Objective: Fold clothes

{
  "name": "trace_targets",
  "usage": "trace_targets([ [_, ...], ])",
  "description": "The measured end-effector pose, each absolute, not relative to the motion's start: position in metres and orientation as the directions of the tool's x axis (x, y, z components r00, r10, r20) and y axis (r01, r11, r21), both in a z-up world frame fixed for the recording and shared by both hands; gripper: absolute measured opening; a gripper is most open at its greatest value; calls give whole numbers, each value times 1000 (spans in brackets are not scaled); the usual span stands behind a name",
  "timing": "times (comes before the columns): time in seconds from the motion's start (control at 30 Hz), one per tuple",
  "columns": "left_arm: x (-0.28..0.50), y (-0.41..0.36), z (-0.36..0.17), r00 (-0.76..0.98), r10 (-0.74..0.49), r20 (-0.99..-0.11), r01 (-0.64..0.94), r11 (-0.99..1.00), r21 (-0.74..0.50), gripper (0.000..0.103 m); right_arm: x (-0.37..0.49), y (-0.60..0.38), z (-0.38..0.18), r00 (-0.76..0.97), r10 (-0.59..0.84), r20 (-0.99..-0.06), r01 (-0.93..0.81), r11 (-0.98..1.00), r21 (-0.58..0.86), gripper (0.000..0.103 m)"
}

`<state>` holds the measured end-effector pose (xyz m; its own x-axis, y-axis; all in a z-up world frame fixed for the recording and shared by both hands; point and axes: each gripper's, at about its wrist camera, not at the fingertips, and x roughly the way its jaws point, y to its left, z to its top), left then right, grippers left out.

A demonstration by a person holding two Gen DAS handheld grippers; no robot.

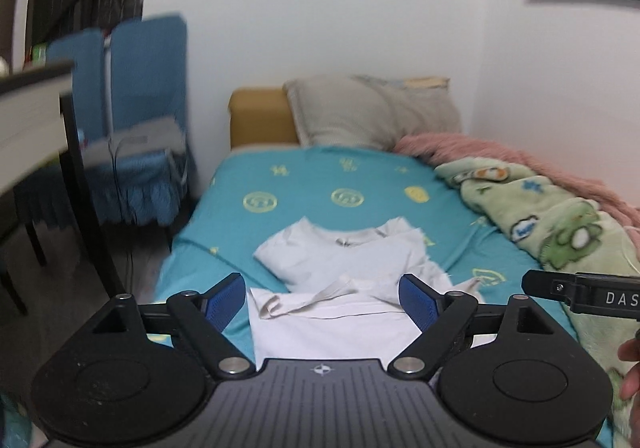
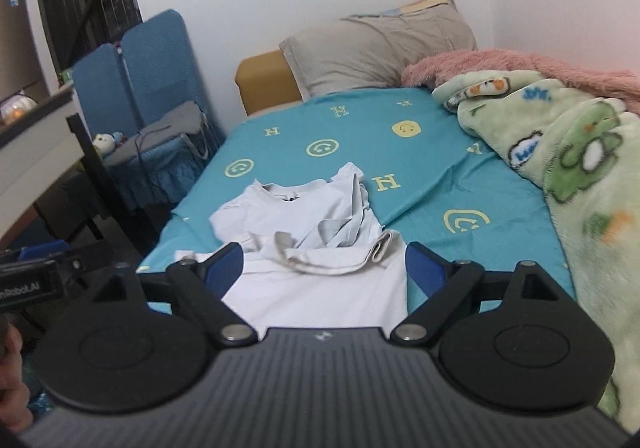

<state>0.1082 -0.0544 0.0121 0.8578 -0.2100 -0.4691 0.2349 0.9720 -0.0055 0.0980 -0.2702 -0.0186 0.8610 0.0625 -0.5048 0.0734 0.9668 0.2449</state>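
A white T-shirt lies partly folded on the teal bed sheet, collar toward the pillow, its lower part doubled up over the chest with a crumpled hem across it. My left gripper hangs above the near end of the shirt, jaws wide open with nothing between the blue pads. My right gripper hovers likewise over the shirt, open and empty. Each gripper shows at the edge of the other's view: the right gripper, the left gripper.
A grey pillow leans on a yellow headboard. Green cartoon blanket and pink fleece pile along the right wall. Blue chairs with grey clothing and a white table stand left of the bed.
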Motion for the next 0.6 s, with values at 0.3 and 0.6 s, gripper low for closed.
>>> trace_targets([
  [0.3, 38, -44, 4, 893, -207, -399, 236, 971, 26, 90, 24, -263, -23, 880, 55, -471, 68, 969, 239, 89],
  [0.6, 49, -15, -46, 848, -200, -491, 193, 979, -66, 91, 27, -261, -28, 902, 17, -431, 82, 974, 210, 89],
])
